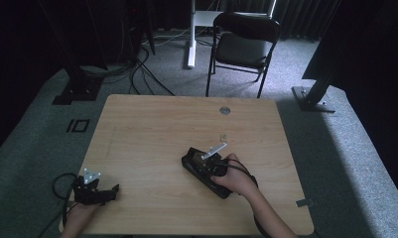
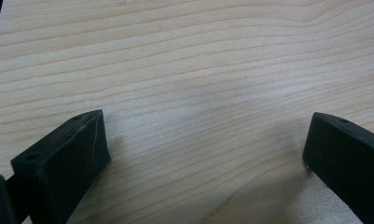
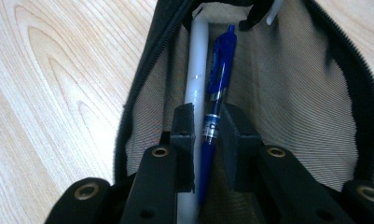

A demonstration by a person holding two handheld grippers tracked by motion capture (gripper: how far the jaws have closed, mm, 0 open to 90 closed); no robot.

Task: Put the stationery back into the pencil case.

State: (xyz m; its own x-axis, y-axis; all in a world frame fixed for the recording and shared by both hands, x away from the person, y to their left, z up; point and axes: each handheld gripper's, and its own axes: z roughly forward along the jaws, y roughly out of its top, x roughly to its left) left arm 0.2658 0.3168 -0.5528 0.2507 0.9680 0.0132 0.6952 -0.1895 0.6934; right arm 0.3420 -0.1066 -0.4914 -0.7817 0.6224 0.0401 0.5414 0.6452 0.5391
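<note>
Inside the open pencil case [image 3: 292,93], beside a white pen [image 3: 196,74], right jaws clamp a blue pen [image 3: 217,79]; left jaws gape empty.

My wooden table [image 1: 137,148] has pale grain and a small round grey cap [image 1: 225,110] set near its far edge. Behind it stands a black folding chair [image 1: 243,44] on grey carpet [image 1: 335,148]. Beside the chair rises a white desk leg [image 1: 191,34]. Black cables [image 1: 142,74] trail over the floor at far left.
</note>
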